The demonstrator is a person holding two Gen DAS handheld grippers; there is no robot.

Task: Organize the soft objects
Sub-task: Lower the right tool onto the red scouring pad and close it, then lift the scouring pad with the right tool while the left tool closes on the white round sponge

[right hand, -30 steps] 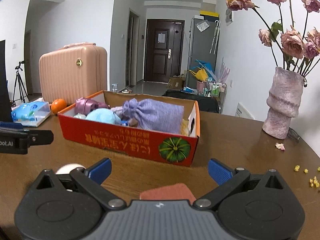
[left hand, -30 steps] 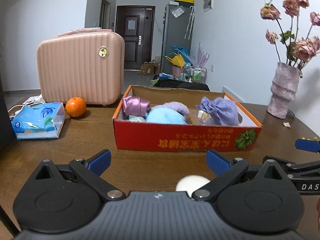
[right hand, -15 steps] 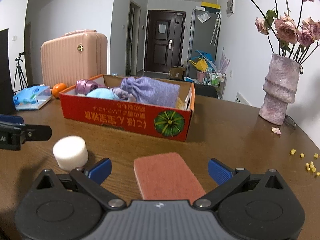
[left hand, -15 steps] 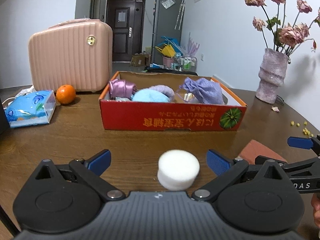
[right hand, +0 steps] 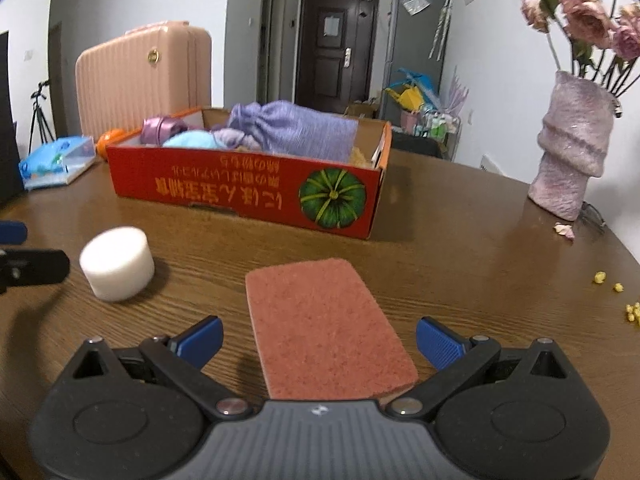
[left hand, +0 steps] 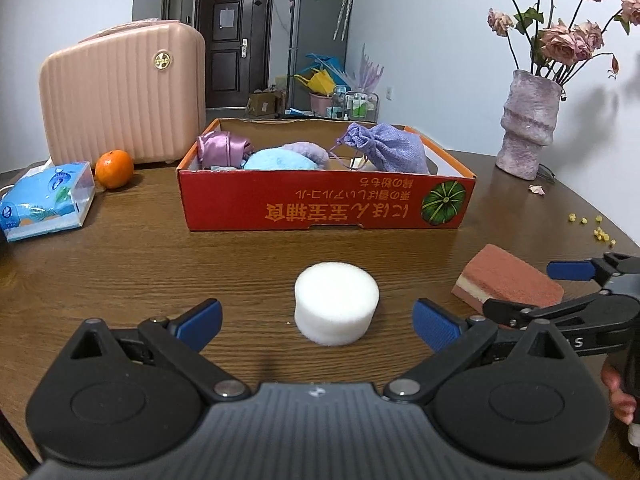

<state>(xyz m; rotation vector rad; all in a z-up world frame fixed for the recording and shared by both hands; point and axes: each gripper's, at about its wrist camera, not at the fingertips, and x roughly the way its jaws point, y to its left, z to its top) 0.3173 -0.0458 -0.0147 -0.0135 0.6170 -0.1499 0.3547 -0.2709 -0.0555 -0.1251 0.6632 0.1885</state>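
Both grippers, left (left hand: 316,322) and right (right hand: 319,340), hold fingers wide, empty. White foam (left hand: 336,303) and red sponge (right hand: 325,326) lie on the desk (left hand: 160,264), each framed for pickup, short of the box (left hand: 326,204).

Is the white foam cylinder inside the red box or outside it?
Outside: the white foam cylinder stands on the table, before the red box.

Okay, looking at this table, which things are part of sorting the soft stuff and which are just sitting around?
Part of the job:
- white foam cylinder, in front of the left gripper
- red sponge, between the open fingers of the right gripper
- red box with soft items inside

Just sitting around:
- orange
- tissue pack
- pink suitcase
- vase
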